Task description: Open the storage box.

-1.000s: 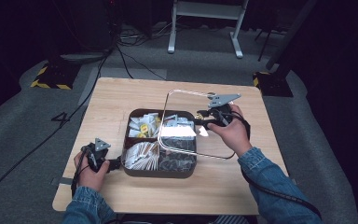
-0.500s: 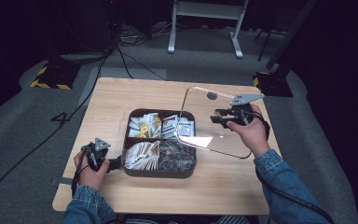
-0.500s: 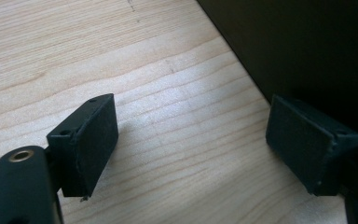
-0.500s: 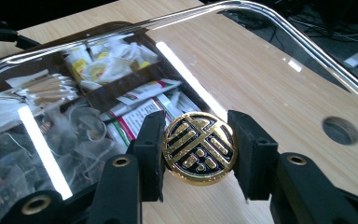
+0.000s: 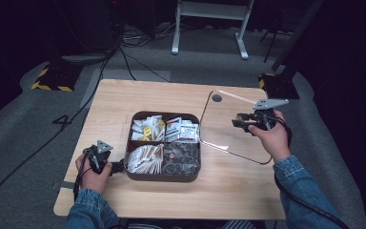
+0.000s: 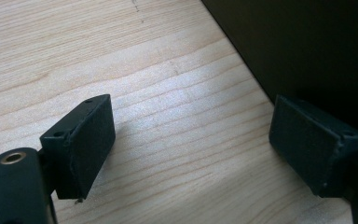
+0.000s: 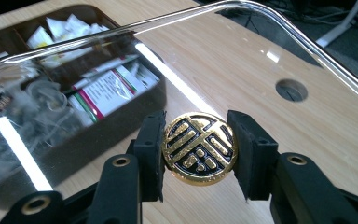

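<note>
Right gripper view: right gripper (image 7: 199, 151) clenched on lid knob (image 7: 199, 148), clear lid (image 5: 240, 126) held beside box (image 5: 163, 172). Left gripper (image 6: 205, 140) released against box wall. Lower lid flat, slowly.

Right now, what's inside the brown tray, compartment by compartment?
The tray has four compartments: far left white and yellow packets, far right red-and-white sachets, near left pale sticks, near right dark clear-wrapped items. Anything beneath those top layers is covered.

Pale matt wood-grain table (image 5: 228, 191), glossy clear lid (image 7: 270, 51) with shiny gold-and-black knob (image 7: 199, 148).
</note>
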Demonstrator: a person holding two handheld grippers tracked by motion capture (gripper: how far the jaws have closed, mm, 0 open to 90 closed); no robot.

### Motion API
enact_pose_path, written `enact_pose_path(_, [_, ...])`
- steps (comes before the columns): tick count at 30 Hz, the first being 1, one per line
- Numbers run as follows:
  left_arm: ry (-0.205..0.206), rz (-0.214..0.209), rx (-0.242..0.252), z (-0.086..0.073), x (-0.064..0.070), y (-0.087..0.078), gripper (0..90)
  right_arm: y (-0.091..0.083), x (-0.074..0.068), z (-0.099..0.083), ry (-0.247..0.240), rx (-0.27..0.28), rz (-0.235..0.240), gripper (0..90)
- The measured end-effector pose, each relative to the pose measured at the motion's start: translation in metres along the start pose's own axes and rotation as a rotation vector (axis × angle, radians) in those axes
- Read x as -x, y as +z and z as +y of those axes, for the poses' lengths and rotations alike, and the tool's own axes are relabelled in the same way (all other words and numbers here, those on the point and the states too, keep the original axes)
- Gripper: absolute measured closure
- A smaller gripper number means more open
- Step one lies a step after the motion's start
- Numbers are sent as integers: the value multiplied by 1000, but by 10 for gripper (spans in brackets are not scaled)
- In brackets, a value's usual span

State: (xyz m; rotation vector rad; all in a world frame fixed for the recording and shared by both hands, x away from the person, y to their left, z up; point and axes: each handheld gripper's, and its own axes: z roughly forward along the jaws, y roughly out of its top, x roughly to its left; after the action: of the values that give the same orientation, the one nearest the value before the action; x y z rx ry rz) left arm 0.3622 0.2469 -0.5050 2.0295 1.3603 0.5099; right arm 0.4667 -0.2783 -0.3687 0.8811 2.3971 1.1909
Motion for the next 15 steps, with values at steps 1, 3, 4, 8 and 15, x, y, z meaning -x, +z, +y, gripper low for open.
enact_pose_path(1, [0,0,0,0,0,0,147,-1,2,-2,0,-5,-5,590])
enact_pose_path(3, [0,0,0,0,0,0,147,-1,6,-6,6,-11,-13,591])
enact_pose_path(4, [0,0,0,0,0,0,148,-1,9,-8,12,-13,-18,591])
enact_pose_path(8, [0,0,0,0,0,0,147,-2,17,-16,29,-22,-34,591])
enact_pose_path(15, [-1,0,-1,0,0,0,147,4,30,-27,59,-44,-56,590])
